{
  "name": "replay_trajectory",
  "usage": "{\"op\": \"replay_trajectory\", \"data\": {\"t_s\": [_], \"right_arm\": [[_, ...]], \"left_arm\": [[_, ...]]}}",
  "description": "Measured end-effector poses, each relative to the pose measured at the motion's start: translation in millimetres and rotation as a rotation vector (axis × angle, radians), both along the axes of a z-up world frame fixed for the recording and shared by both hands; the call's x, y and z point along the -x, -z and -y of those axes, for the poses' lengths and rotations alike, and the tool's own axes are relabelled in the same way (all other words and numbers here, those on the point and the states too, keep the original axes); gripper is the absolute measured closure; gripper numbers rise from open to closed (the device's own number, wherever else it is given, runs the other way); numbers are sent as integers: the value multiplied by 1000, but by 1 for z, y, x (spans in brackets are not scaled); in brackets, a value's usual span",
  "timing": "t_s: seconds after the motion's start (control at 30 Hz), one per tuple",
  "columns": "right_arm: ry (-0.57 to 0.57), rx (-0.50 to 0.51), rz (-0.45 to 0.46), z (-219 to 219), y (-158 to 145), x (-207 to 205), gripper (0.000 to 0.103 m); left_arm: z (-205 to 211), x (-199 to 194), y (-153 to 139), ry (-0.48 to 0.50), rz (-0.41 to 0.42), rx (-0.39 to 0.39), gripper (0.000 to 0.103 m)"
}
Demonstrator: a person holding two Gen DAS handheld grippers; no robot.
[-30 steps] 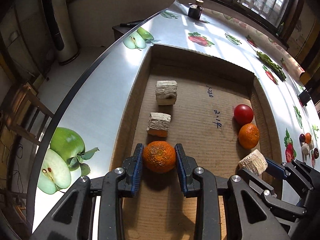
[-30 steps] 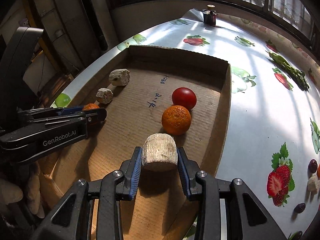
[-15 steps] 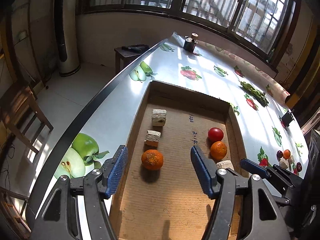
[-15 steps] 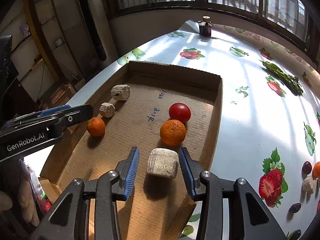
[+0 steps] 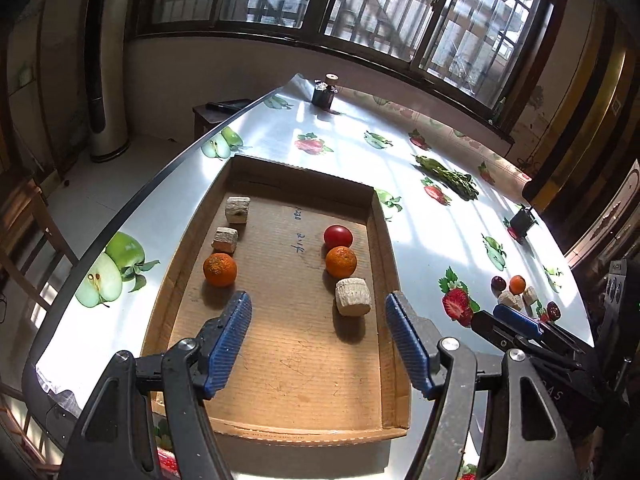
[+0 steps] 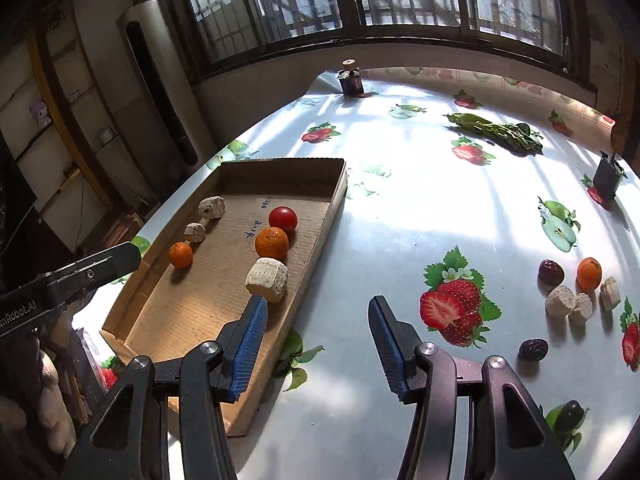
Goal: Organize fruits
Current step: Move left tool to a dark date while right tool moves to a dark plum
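Right wrist view shows a loose group of small fruits (image 6: pixel 576 288), an orange mandarin, dark dates and pale porous chunks, near the right edge of the bench (image 6: pixel 400 220). They look light; the mandarin is round and may roll, so grip it across its middle, gently. Six pieces already lie in two rows in the shallow brown cardboard tray (image 6: pixel 320 236). The right tool (image 6: pixel 316 340) and left tool (image 5: pixel 318 344) have just been opening; both are wide and empty.

place: home dining room | cues: fruit-print tablecloth (image 6: pixel 420 208), barred windows (image 5: pixel 360 4), wooden chair (image 5: pixel 24 240)
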State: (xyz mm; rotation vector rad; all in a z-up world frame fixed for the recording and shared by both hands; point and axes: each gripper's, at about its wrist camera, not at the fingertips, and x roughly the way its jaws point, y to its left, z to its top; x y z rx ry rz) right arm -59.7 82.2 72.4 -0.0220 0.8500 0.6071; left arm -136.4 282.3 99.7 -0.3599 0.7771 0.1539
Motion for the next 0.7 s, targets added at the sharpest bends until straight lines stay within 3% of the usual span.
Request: {"op": "replay_trajectory", "data": {"t_s": [0.43, 0.57, 0.7], "right_arm": [[433, -21, 25, 233, -17, -13, 41], [522, -43, -10, 281, -8, -15, 40], [544, -56, -49, 297, 7, -19, 40]], "left_arm": [[115, -30, 7, 227, -29, -66, 34], [148, -44, 18, 290, -58, -76, 34], [177, -59, 30, 343, -91, -93, 34]]}}
